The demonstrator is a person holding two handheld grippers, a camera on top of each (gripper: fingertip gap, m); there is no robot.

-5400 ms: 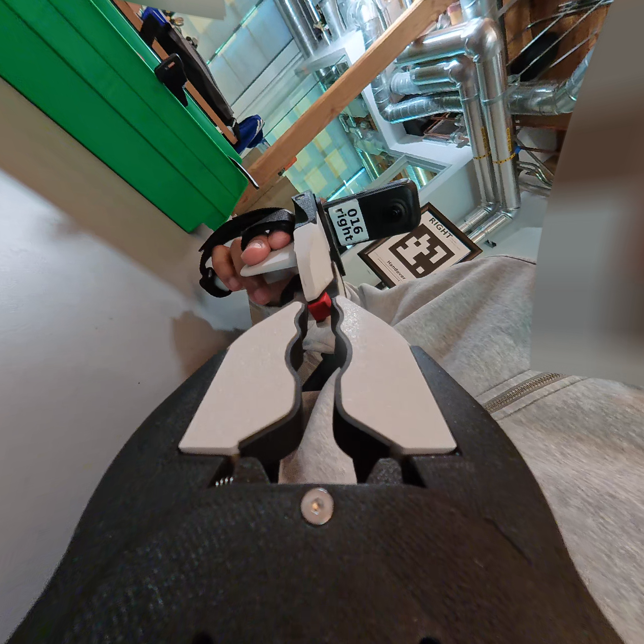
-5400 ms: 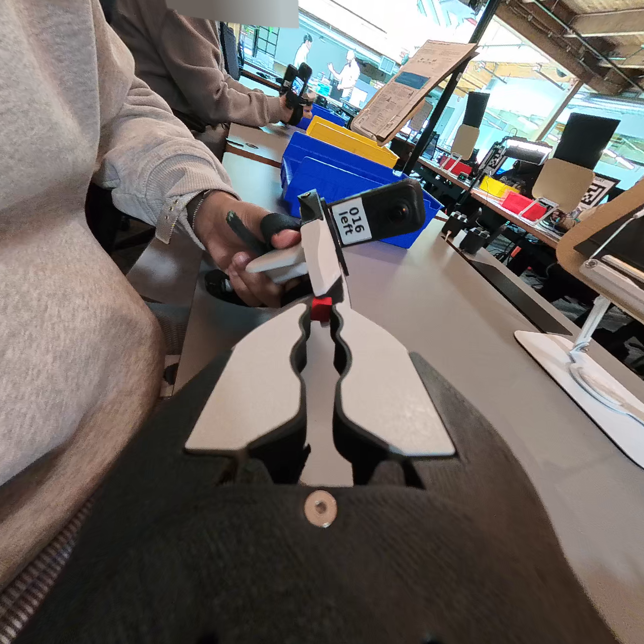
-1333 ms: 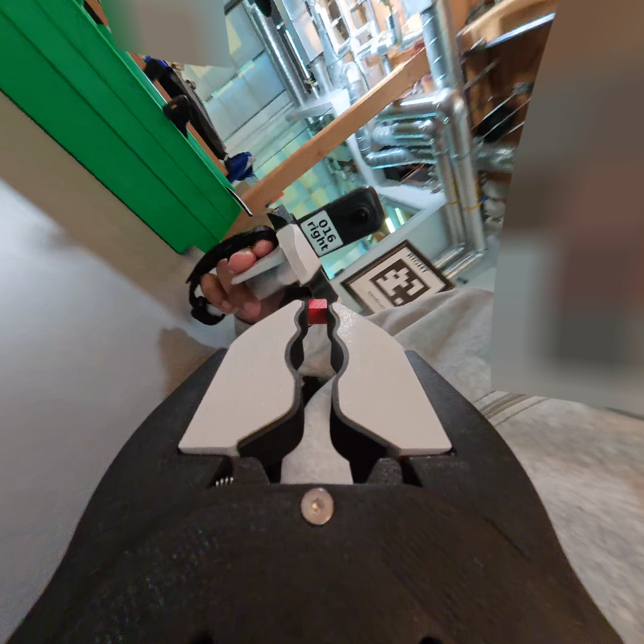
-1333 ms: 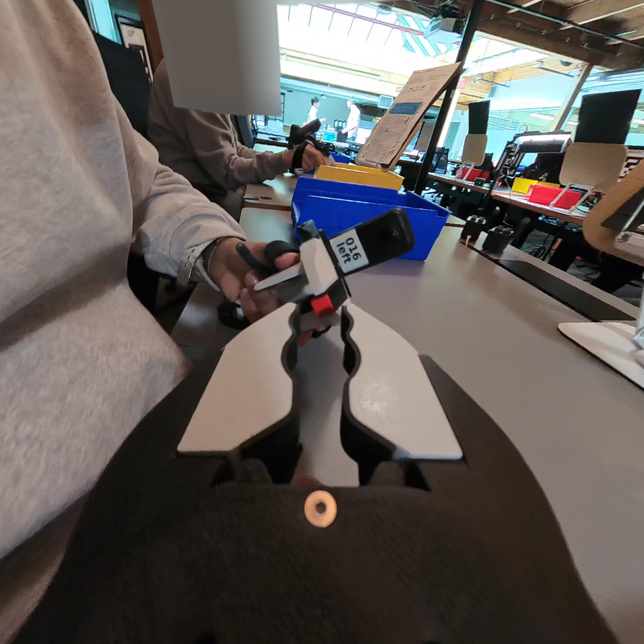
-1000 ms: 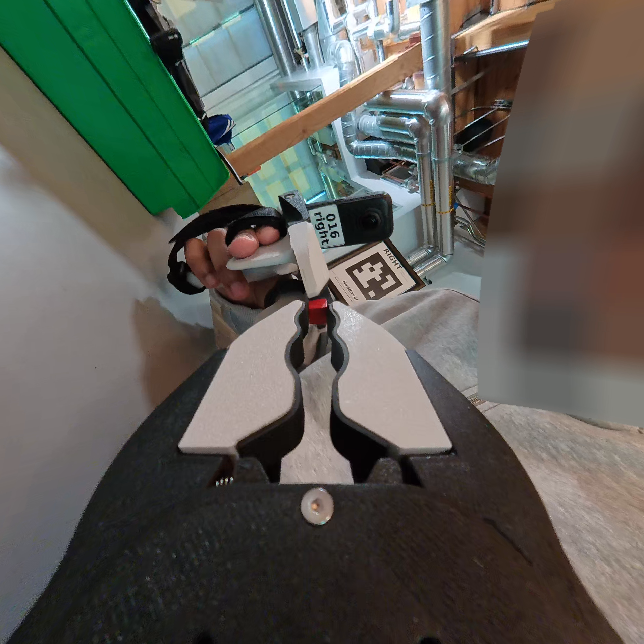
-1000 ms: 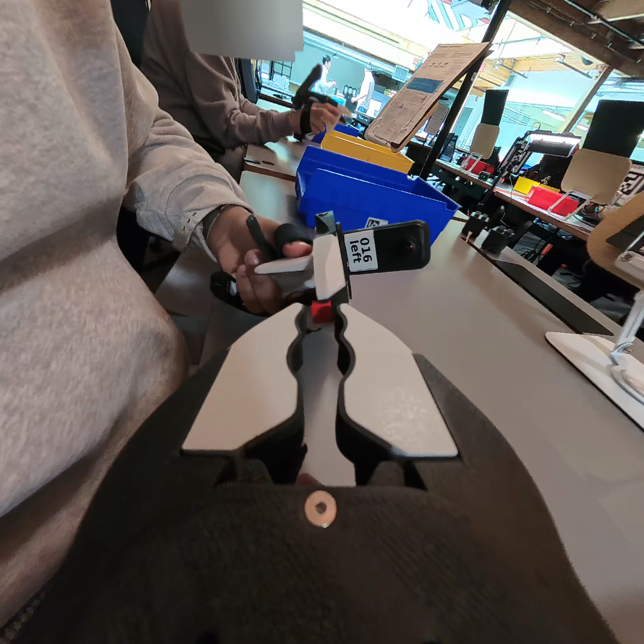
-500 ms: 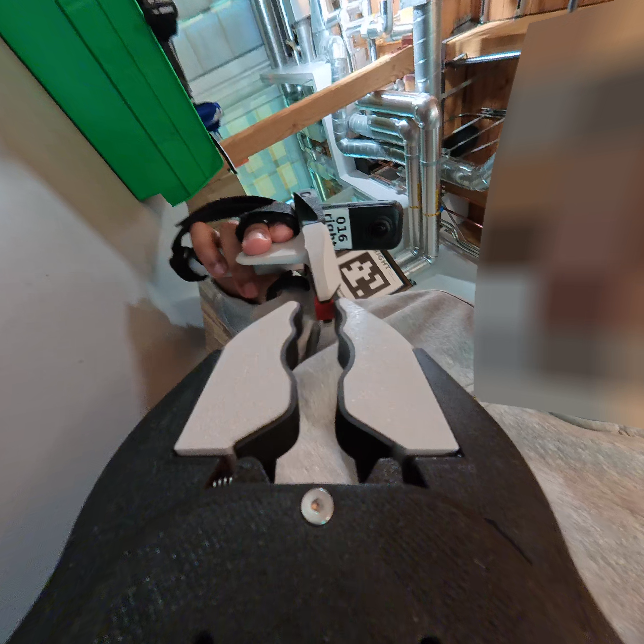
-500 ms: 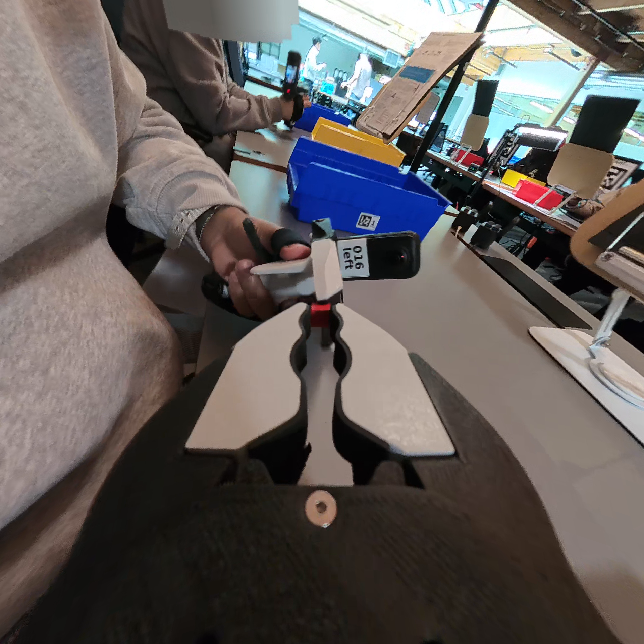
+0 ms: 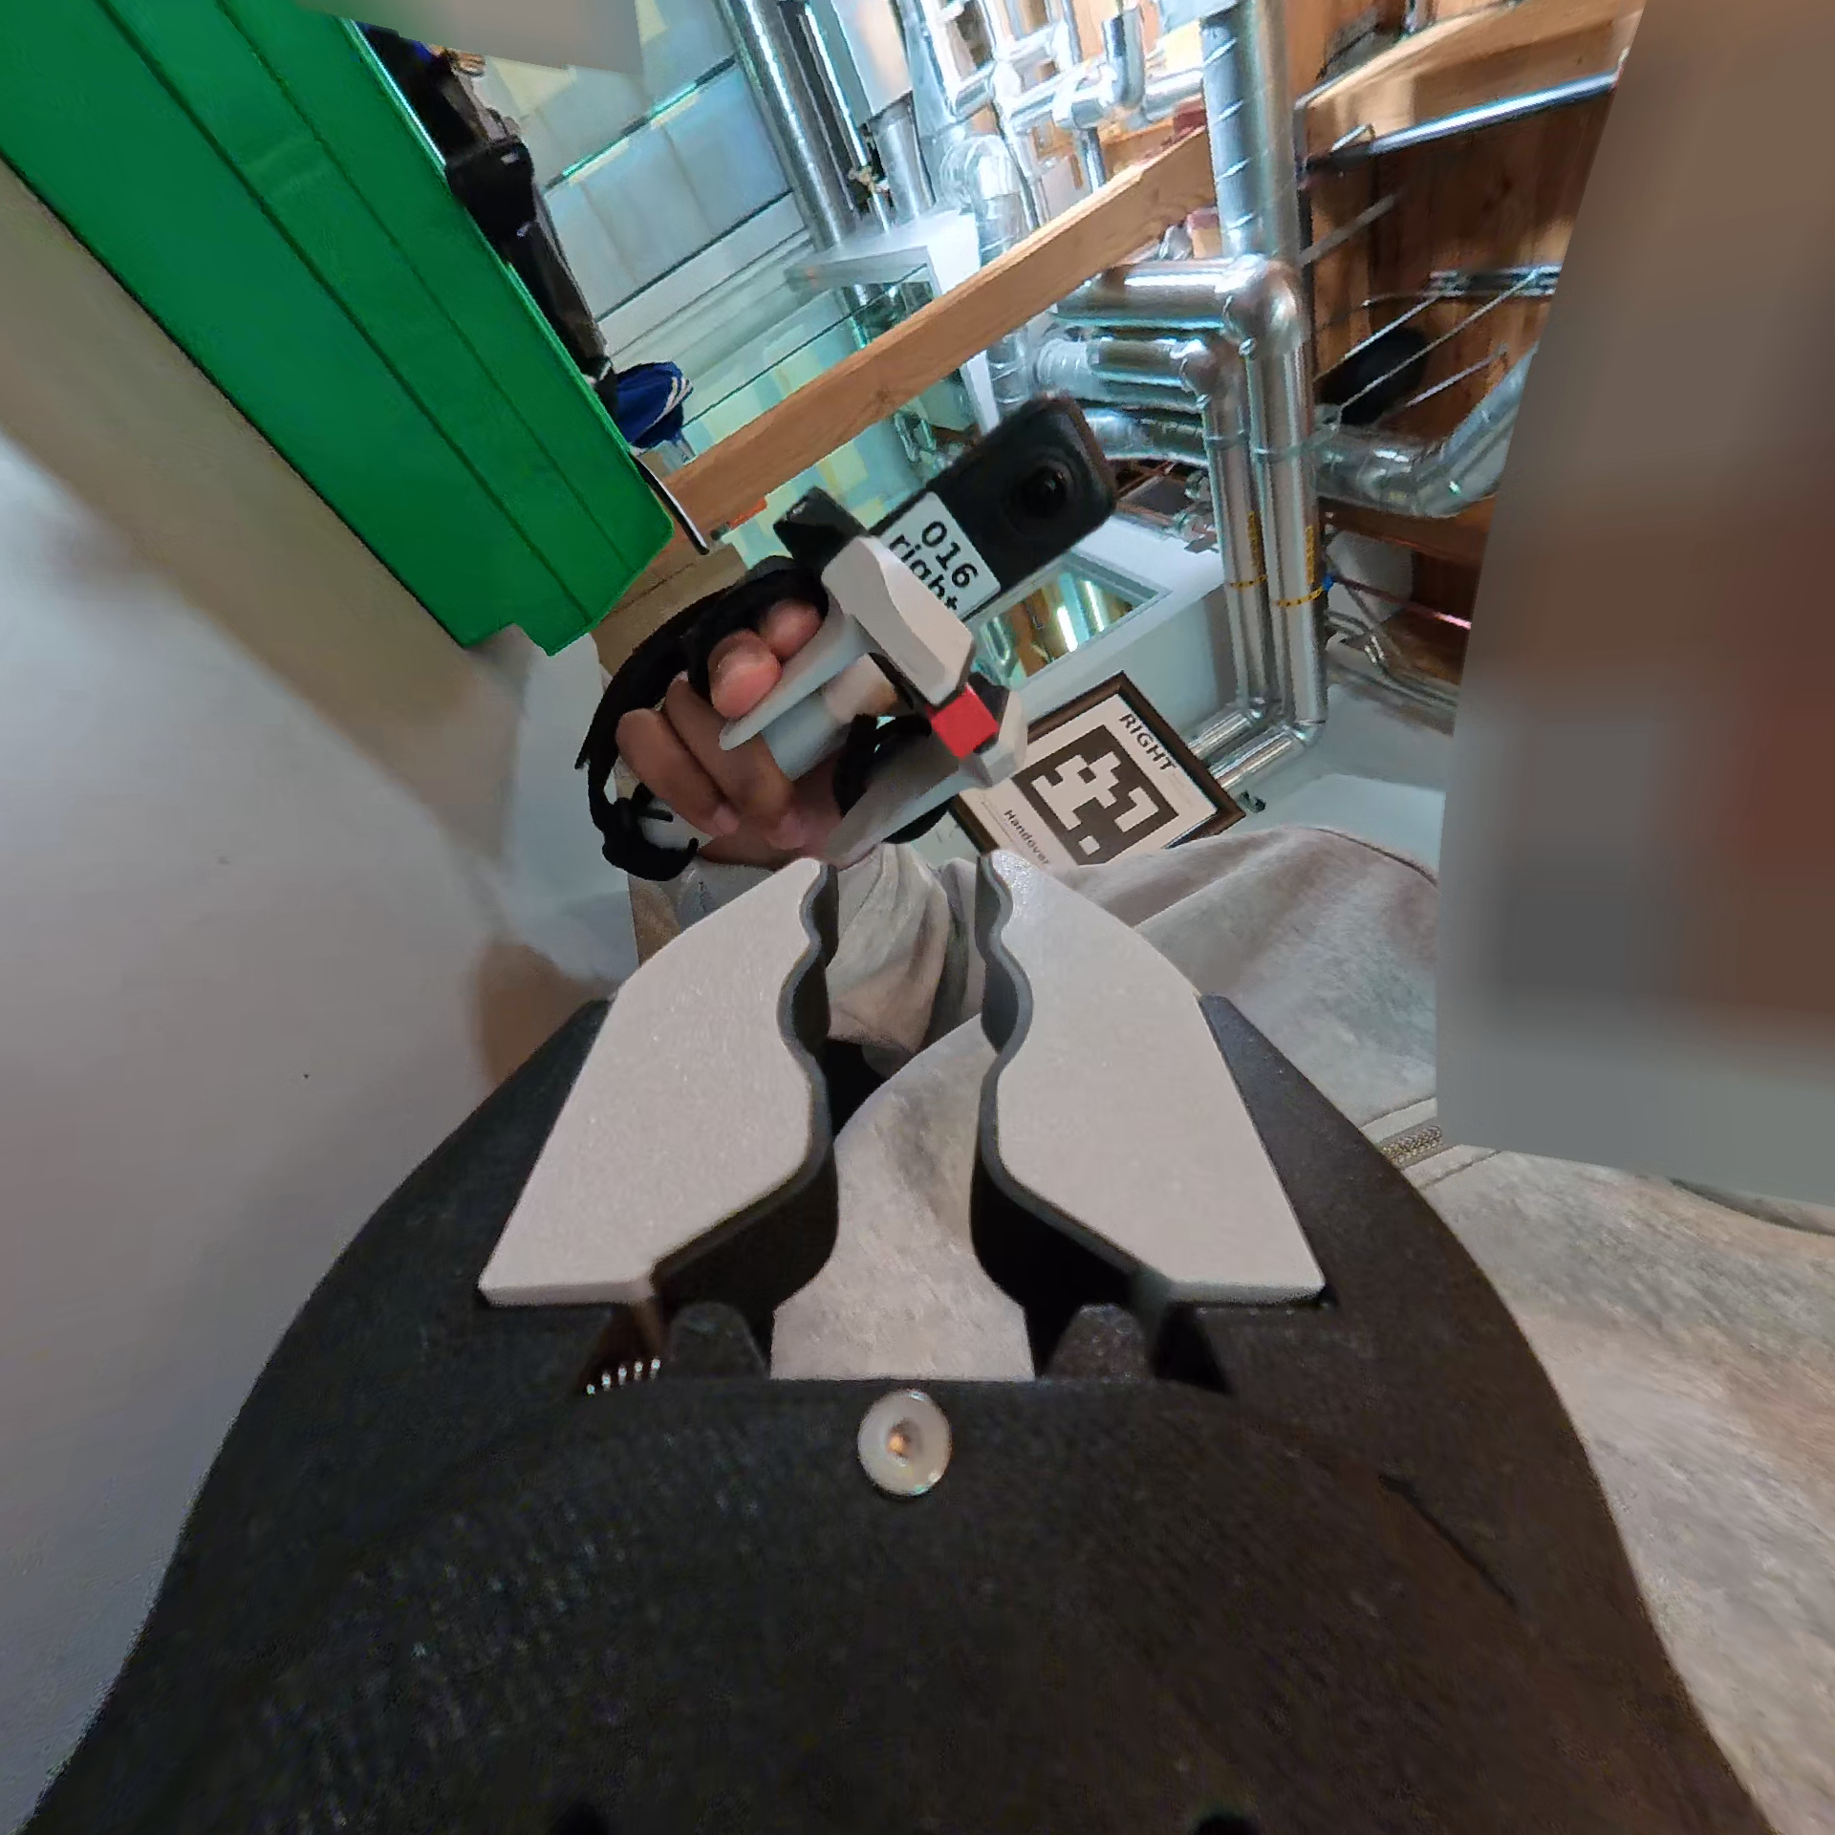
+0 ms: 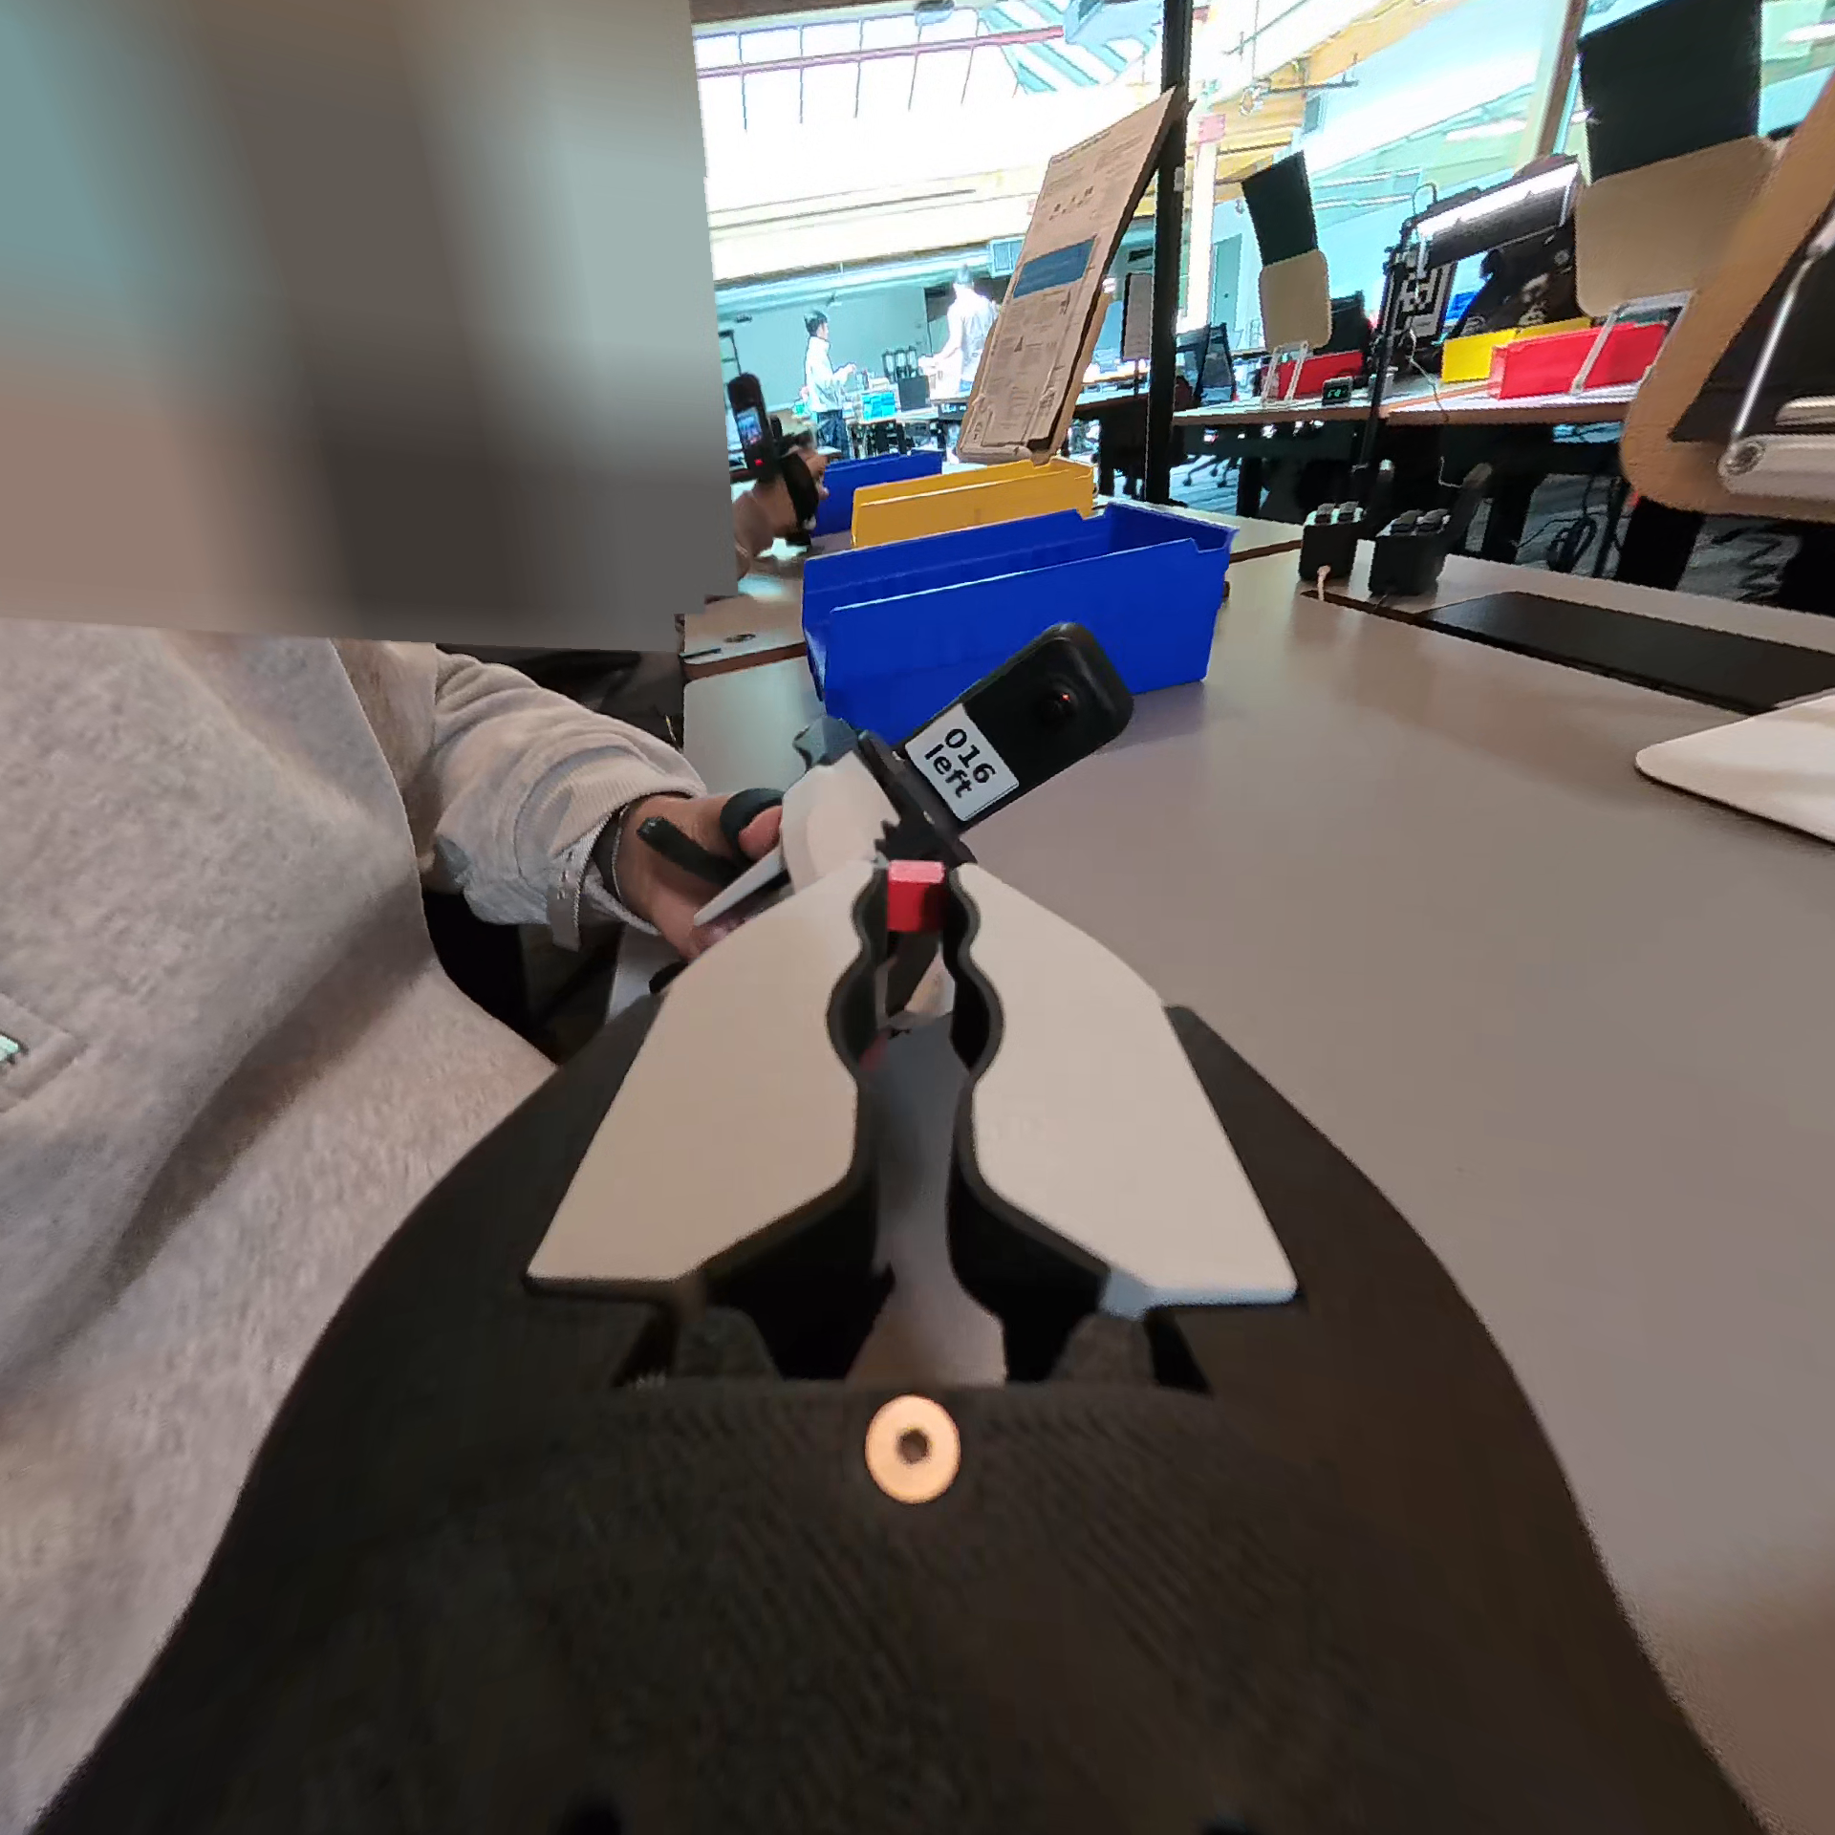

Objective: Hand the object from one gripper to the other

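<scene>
A small red cube [image 10: 915,909] is clamped between the tips of my right gripper [image 10: 915,894], which is shut on it above the grey table [image 10: 1390,943]. In the left wrist view the same cube [image 9: 959,722] shows in the right gripper [image 9: 968,740], held up in a hand. My left gripper [image 9: 904,874] is open and empty, its tips below and apart from the cube. In the right wrist view the left gripper [image 10: 844,804] sits just behind the cube, its tips hidden by my right fingers.
A blue bin [image 10: 1013,606] and a yellow bin [image 10: 973,496] stand on the table behind. A green bin [image 9: 298,298] is at upper left. A framed black-and-white marker card [image 9: 1102,784] and a white stand base [image 10: 1748,765] lie nearby. The person's grey sweatshirt [image 10: 199,993] fills the left.
The left gripper, earlier shut on the red cube, has opened and let it go. The right gripper now holds the cube and the two grippers have drawn apart.
</scene>
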